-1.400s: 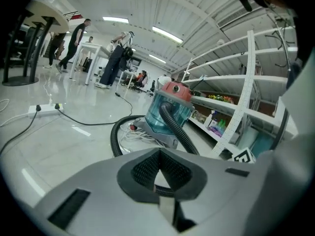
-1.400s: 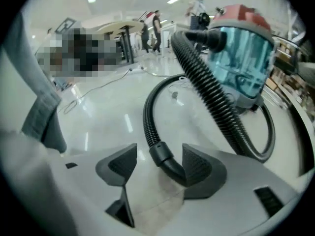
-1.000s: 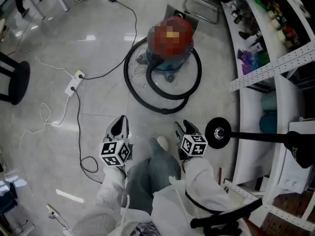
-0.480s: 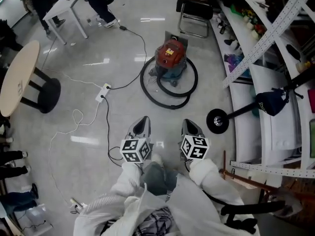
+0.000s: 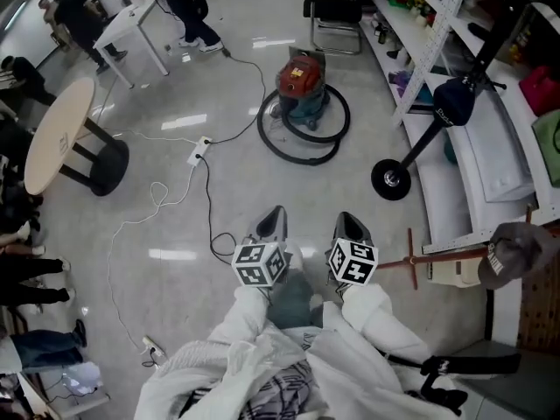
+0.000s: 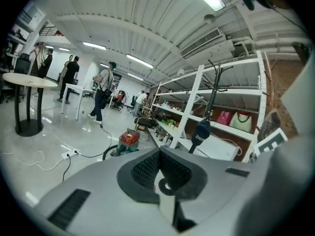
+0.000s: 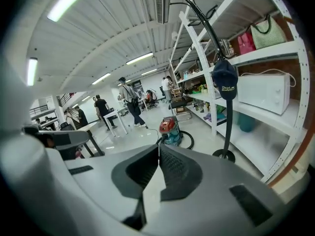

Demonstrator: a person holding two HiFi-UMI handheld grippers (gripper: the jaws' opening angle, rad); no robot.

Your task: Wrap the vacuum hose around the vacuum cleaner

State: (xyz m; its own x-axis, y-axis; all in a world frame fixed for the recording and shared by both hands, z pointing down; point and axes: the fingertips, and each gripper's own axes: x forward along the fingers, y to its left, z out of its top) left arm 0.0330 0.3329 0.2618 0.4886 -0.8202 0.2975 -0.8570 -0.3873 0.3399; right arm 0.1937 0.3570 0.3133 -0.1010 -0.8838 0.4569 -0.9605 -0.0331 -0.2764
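Observation:
The red and teal vacuum cleaner stands on the floor some way ahead, with its black hose coiled in loops around its base. It shows small in the left gripper view, vacuum cleaner, and in the right gripper view, vacuum cleaner. My left gripper and right gripper are held close to my body, far from the vacuum. Both are shut with nothing between their jaws.
A black stand with a round base and a cap on top stands to the right beside white shelving. A power strip and white and black cables lie on the floor at left. A round table and several people are at far left.
My view has pulled back and away from the vacuum, which now looks smaller and farther. Both grippers have stayed close together in front of me.

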